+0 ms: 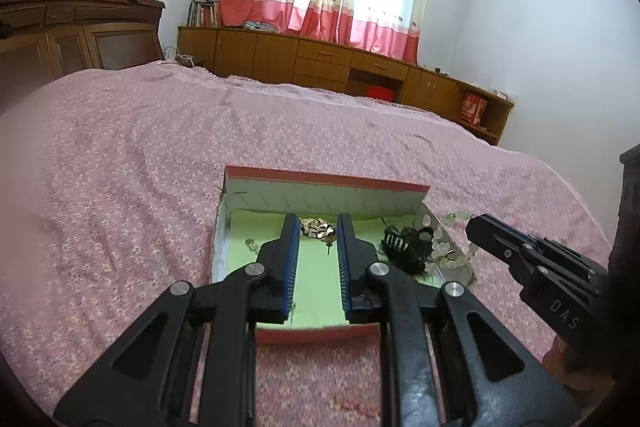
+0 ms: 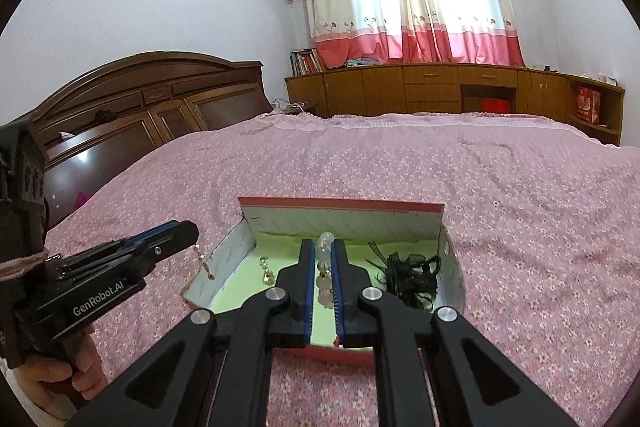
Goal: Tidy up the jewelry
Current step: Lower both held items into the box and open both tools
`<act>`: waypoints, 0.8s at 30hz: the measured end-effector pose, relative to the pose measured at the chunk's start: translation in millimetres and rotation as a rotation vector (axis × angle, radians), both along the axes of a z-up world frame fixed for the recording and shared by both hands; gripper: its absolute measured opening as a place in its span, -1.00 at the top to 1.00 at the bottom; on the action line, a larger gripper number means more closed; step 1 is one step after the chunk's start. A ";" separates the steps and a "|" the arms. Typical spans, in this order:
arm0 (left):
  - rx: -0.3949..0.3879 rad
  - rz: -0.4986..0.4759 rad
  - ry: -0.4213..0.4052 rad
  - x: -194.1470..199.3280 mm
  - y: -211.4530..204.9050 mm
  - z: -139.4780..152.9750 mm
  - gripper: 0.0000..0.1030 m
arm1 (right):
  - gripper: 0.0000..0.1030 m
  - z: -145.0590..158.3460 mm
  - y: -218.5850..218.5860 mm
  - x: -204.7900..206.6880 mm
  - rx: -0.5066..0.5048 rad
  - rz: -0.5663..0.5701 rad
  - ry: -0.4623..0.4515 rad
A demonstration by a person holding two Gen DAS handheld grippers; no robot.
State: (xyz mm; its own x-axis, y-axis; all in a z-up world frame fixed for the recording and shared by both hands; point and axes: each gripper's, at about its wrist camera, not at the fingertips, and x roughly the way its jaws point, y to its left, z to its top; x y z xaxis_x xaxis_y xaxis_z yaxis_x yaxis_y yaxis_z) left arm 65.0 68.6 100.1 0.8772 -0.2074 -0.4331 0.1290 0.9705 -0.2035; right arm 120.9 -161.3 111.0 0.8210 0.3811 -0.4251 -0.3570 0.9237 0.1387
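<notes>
My working surface is a bed (image 2: pixel 480 187) under a pink floral bedspread (image 1: pixel 140 167). One open red-edged box (image 2: pixel 340 205) with a green floor rests directly on it, near me.

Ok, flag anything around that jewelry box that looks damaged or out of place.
The box's left wall leans outward and looks split from the back wall at the corner. The pale bead string, pinched in the right gripper, trails over the box's right wall.
</notes>
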 end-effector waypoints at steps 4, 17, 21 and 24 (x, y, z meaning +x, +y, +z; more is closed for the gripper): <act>0.003 0.007 -0.008 9.9 -0.5 -6.5 0.79 | 0.82 -5.5 1.9 13.3 0.009 -0.008 0.000; 0.016 0.033 0.081 46.8 2.6 -45.1 0.79 | 0.82 -45.6 16.0 58.6 0.000 0.003 0.098; 0.026 0.038 0.116 54.4 3.0 -56.9 0.79 | 0.82 -57.9 17.8 69.0 -0.002 0.012 0.136; 0.039 0.039 0.129 58.3 2.2 -61.8 0.79 | 0.82 -67.9 18.9 78.7 -0.014 0.003 0.170</act>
